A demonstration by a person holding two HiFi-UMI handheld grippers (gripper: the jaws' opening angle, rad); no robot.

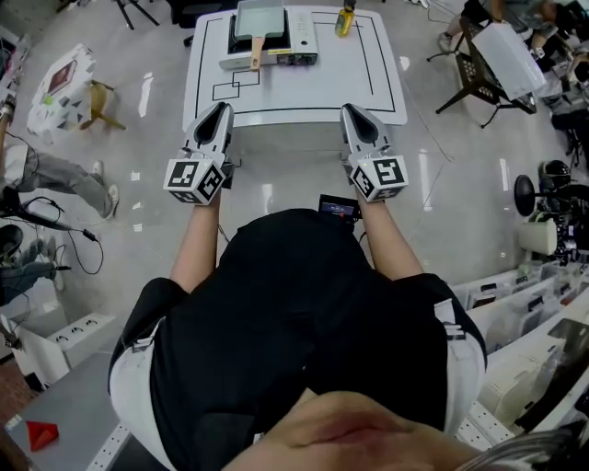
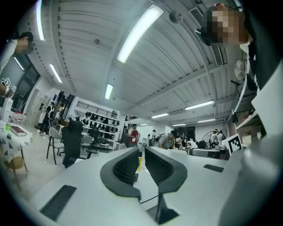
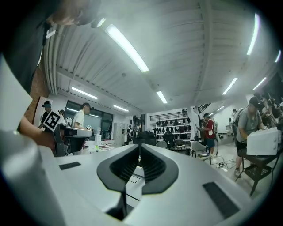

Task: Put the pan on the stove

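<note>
A grey rectangular pan (image 1: 260, 20) with a wooden handle (image 1: 255, 55) lies over a silver tabletop stove (image 1: 299, 41) at the far side of the white table (image 1: 368, 83). Its handle points toward me. My left gripper (image 1: 224, 109) hangs at the table's near edge on the left, jaws shut with nothing between them. My right gripper (image 1: 349, 109) hangs at the same edge on the right, also shut and holding nothing. Both are well short of the pan. In the left gripper view the shut jaws point level over the table (image 2: 148, 187). The right gripper view shows the same over the table (image 3: 132, 178).
A yellow bottle (image 1: 345, 20) stands at the table's back, right of the stove. A black chair (image 1: 479, 74) is off the right side. A small patterned table (image 1: 60, 87) and wooden stool (image 1: 99, 103) are at left. Cables, bins and other people surround the area.
</note>
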